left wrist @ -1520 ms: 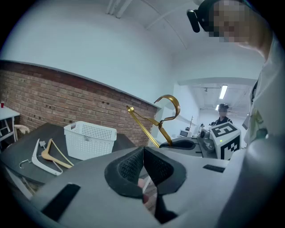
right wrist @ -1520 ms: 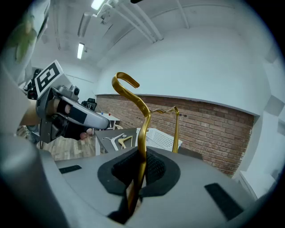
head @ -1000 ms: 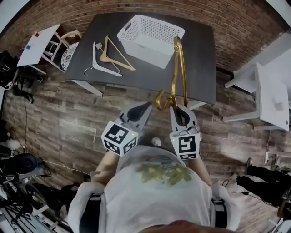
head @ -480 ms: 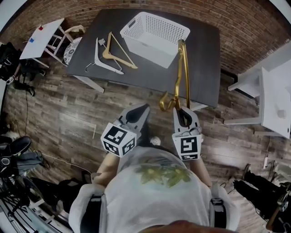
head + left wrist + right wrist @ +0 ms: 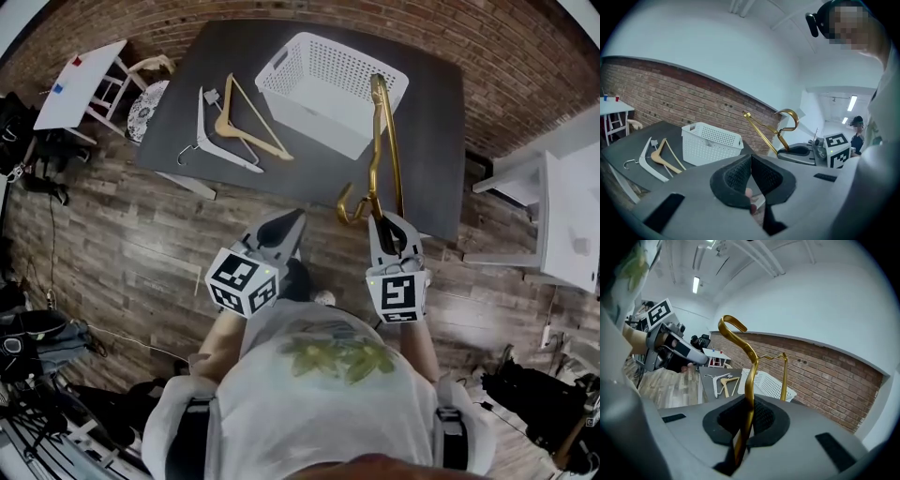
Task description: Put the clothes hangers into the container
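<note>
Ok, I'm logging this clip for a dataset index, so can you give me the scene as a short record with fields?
right gripper: shut on the gold hanger, its hook upward
left gripper: shut, nothing between its jaws
container: white basket on the dark table, no hanger inside
hangers on the table: wooden hanger and white hanger, left of the basket, overlapping
task state: no hanger in the basket yet
</note>
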